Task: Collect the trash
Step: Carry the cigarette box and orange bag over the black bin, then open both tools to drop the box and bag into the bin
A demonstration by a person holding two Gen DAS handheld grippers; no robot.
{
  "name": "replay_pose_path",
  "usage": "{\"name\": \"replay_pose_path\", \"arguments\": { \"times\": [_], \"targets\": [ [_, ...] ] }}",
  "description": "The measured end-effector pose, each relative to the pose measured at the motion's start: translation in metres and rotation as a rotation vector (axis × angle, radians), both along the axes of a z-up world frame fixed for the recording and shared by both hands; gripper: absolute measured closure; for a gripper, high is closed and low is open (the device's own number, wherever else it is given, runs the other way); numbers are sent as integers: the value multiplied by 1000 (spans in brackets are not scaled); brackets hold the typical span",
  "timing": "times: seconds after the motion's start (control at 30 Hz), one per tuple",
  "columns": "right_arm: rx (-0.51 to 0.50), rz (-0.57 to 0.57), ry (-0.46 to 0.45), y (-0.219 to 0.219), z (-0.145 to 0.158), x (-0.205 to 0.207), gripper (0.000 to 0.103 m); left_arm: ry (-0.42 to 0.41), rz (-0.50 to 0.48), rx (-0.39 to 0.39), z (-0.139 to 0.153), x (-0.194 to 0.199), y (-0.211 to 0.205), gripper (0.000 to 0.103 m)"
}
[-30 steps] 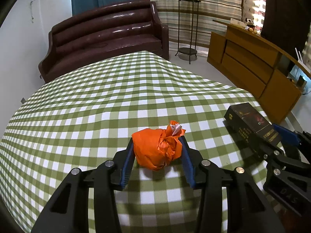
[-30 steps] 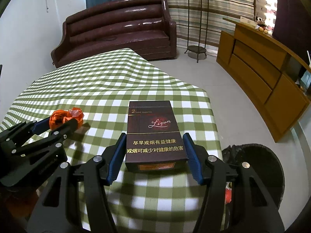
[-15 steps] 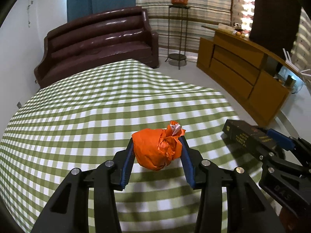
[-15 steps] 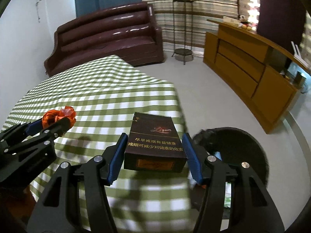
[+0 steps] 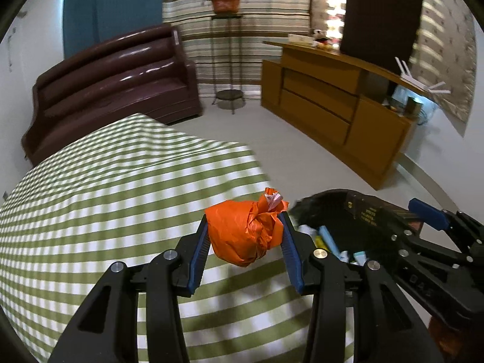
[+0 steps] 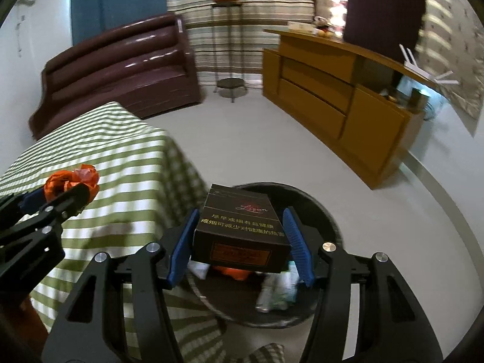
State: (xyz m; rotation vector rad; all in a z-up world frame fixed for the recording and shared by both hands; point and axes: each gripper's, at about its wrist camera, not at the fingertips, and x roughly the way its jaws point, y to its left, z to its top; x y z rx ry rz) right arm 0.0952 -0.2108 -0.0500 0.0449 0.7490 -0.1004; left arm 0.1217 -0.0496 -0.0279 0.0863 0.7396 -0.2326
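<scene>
My left gripper is shut on a crumpled orange wrapper, held above the right edge of the green checked table. My right gripper is shut on a dark cigarette box and holds it over a black trash bin on the floor, with several pieces of trash inside. The bin also shows in the left wrist view, with the right gripper and box above it. The left gripper and wrapper show at the left in the right wrist view.
A dark leather sofa stands behind the table. A wooden sideboard runs along the right wall. A plant stand is by the striped curtain. Bare grey floor lies between table and sideboard.
Both grippers have moved right off the table with their loads. The box is now over the bin, and the wrapper is at the table's right edge.
</scene>
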Motion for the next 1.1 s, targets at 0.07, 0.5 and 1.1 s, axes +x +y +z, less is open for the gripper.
{"name": "replay_pose_path", "arguments": {
  "times": [0.07, 0.5, 1.1],
  "targets": [
    [0, -24, 2, -11, -3, 0, 47, -7, -24, 9, -1, 0, -15, 59],
    [-3, -92, 0, -46, -13, 1, 47, 9, -79, 31, -18, 13, -65, 59],
    [20, -122, 10, -64, -17, 2, 43, 42, -92, 37, -29, 18, -79, 43]
  ]
}}
